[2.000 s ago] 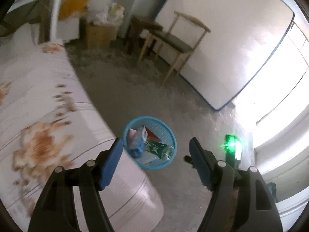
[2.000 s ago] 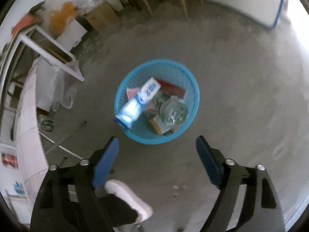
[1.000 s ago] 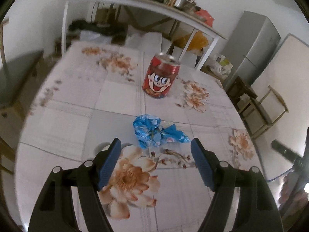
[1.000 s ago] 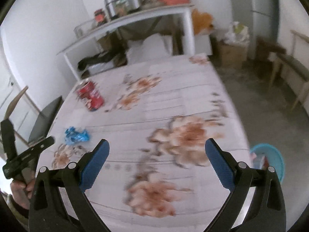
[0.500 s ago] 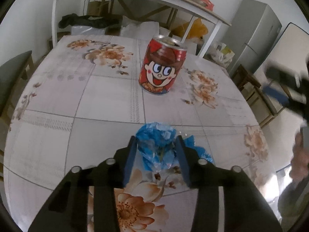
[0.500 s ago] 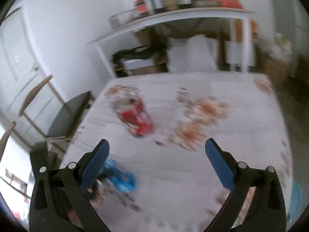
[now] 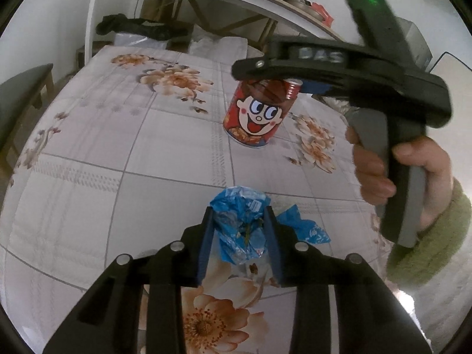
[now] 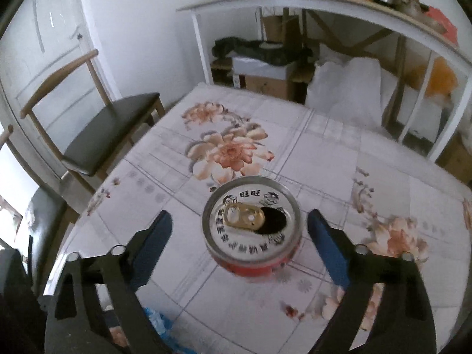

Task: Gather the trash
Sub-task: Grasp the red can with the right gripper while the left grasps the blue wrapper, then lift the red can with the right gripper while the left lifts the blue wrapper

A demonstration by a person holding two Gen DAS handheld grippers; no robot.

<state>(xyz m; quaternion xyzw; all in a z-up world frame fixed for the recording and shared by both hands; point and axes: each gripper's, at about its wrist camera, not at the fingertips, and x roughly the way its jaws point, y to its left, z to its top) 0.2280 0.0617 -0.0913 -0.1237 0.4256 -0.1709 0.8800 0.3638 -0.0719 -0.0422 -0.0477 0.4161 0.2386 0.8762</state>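
squeezing the blue wrapper (image 7: pixel 240 230) for lifting, the left gripper (image 7: pixel 238 243) is clamped on it — the right gripper (image 8: pixel 240 236) spreads wide around the red can (image 8: pixel 252 230), ready to grasp.

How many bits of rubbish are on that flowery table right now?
2: a crumpled blue wrapper pinched in the left gripper, and an opened red can standing between the open right gripper fingers.

A table (image 7: pixel 124 159) covered with a pale cloth printed with orange-pink flowers and a faint grid carries two things. A red drink can (image 7: pixel 256 115) with a cartoon face stands upright on it, its top opened (image 8: pixel 252 221). Near the can, on the side toward the left-wrist camera, a crumpled blue wrapper (image 7: pixel 244 227) lies on the cloth, apart from the can.
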